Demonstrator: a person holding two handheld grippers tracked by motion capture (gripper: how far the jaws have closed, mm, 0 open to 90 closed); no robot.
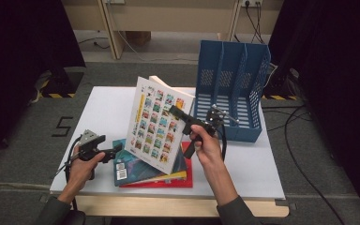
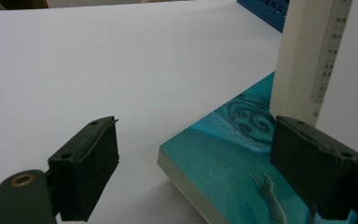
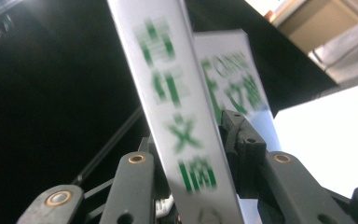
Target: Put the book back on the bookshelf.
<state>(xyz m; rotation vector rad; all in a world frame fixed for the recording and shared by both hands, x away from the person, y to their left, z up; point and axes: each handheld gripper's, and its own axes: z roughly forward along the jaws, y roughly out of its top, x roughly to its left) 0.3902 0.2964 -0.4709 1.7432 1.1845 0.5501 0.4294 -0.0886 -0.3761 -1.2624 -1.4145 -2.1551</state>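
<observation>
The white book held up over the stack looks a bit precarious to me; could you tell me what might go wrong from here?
1. The right gripper pinches the white book only at its spine edge while it tilts, so it could swing or slip out.
2. Its lower corner sits near the teal book, and may drag that book off the stack.
3. The blue file rack has narrow slots; a tilted book may catch on a divider.

A white table (image 1: 103,110) is set on grey carpet (image 1: 23,150), marked with a black "5" (image 1: 63,126). Black curtains (image 1: 23,42) are hung at both sides; hazard tape (image 1: 56,95) is seen beyond.
</observation>
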